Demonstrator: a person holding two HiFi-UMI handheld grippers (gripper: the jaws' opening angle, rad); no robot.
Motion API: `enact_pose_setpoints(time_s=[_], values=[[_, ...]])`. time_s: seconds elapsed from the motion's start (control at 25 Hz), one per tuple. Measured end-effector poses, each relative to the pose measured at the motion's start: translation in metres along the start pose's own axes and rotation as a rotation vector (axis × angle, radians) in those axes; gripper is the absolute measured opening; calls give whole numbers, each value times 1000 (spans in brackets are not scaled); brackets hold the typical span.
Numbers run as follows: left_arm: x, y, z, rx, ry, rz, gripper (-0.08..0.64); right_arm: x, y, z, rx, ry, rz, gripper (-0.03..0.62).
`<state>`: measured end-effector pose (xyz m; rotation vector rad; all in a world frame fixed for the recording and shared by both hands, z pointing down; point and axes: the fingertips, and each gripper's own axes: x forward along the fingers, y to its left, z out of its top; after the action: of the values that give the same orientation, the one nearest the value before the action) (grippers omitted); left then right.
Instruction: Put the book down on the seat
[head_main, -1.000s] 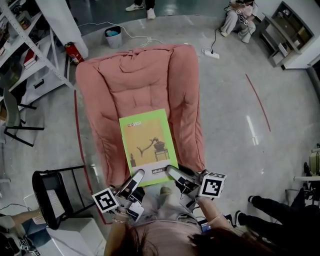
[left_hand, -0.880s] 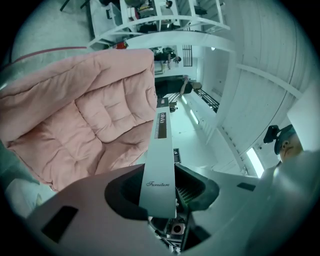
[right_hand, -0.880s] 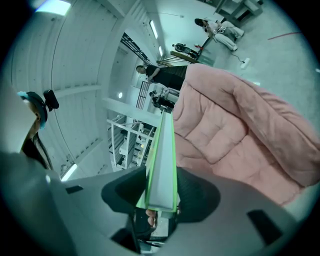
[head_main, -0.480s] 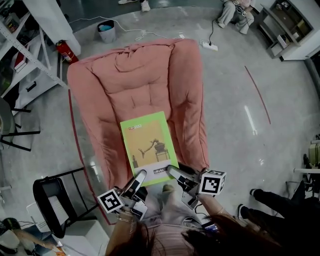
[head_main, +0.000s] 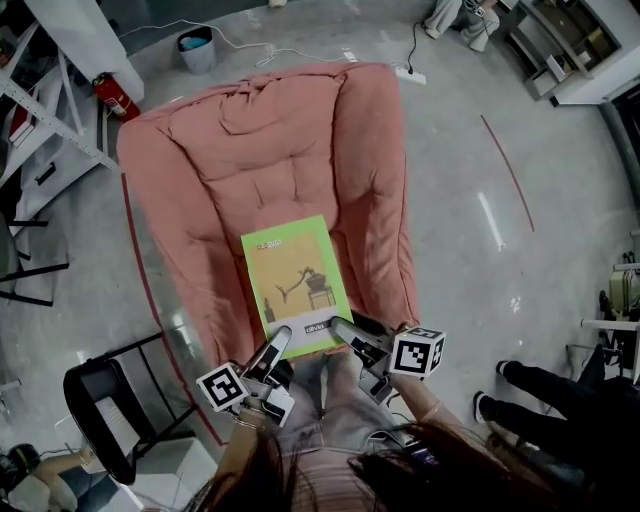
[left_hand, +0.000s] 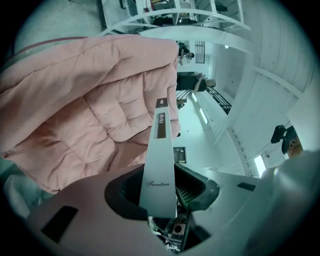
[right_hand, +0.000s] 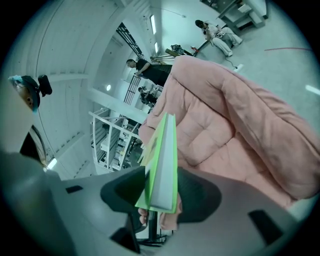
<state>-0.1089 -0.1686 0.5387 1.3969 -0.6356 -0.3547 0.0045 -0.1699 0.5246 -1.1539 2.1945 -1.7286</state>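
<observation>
Check both grips before you lower. Your left gripper (left_hand: 160, 194) is part-open and clamped on the book (head_main: 296, 285) at its spine side; the pads press both covers just beside the near corner. Your right gripper (right_hand: 161, 192) stands somewhat wider; its jaws have just been opening; the book's other near corner is between them and the pads appear to lie against both covers; treat that grip as light.

The book extends straight ahead of both grippers, away from you; its near short edge spans from one gripper to the other, so neither hand is nearer; its long axis runs along the line the grippers point, towards the backrest (head_main: 270, 130) of the pink armchair. The green cover faces up; the title end is the far end. The book is over the seat (head_main: 225, 270), near its front edge; whether its far end touches the seat cannot be told.

The coming move is judged to be downward only; lower both grippers together, level; release once the underside bears on the seat.
</observation>
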Motion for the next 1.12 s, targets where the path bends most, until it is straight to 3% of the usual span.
enact_pose_setpoints(time_s=[0.44, 1.12], values=[[22, 40, -1, -93, -16, 15, 155, 11, -46, -6, 39, 39, -74, 196], [37, 106, -19, -194, -93, 120, 155, 21, -114, -26, 90, 186, -142, 201]])
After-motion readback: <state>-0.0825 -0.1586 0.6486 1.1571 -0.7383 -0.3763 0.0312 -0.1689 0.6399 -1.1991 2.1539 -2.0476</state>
